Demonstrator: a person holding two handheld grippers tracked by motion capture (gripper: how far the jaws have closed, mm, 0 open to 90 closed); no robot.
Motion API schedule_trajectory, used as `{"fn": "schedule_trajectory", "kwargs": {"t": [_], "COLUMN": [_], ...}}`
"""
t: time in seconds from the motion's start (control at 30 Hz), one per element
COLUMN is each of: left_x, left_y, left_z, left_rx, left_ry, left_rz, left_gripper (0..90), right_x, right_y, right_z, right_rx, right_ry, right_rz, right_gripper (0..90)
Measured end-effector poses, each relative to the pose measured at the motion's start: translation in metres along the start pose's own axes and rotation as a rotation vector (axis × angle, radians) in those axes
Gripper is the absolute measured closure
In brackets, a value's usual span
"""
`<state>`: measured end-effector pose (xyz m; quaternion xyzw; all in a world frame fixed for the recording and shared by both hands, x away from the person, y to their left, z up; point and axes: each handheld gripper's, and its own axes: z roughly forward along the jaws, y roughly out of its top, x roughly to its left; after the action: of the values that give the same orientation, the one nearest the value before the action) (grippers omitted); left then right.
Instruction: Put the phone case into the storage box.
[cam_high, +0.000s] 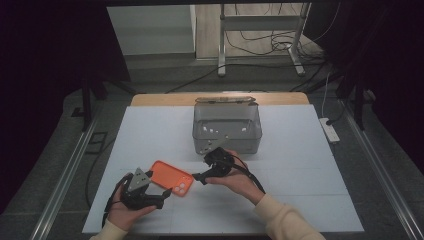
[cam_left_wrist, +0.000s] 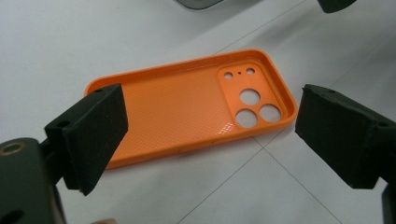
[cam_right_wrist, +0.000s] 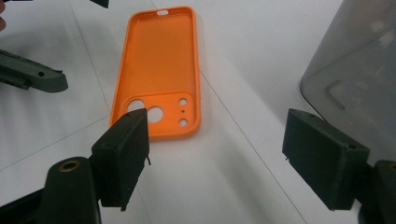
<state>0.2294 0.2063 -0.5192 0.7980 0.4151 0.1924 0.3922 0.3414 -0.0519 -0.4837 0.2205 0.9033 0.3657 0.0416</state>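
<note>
The orange phone case (cam_high: 171, 178) lies flat on the counter (cam_high: 300, 165), hollow side up, between your claws. Left claw (cam_left_wrist: 210, 130) and right claw (cam_right_wrist: 217, 154) both gape, empty. You're on approach; next, close one on a rim.

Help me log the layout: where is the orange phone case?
High view: orange phone case lies flat on the white table, between both grippers, front-left of the grey bin.
</note>
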Motion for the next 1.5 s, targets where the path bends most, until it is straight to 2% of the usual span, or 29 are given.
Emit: {"fn": "schedule_trajectory", "kwargs": {"t": [1.03,1.5], "left_x": [0.001,0.001], "left_y": [-0.001,-0.001], "left_z": [-0.001,-0.002], "left_rx": [0.000,0.000], "left_ry": [-0.001,-0.004], "left_rz": [-0.001,-0.009], "left_gripper": [9.9,9.8], "right_x": [-0.002,0.004], "right_y": [0.024,0.036], "right_z": [0.011,0.024], "right_rx": [0.024,0.065], "right_ry": [-0.004,0.004], "right_rz": [0.011,-0.006], "right_gripper": [23.9,24.4]}}
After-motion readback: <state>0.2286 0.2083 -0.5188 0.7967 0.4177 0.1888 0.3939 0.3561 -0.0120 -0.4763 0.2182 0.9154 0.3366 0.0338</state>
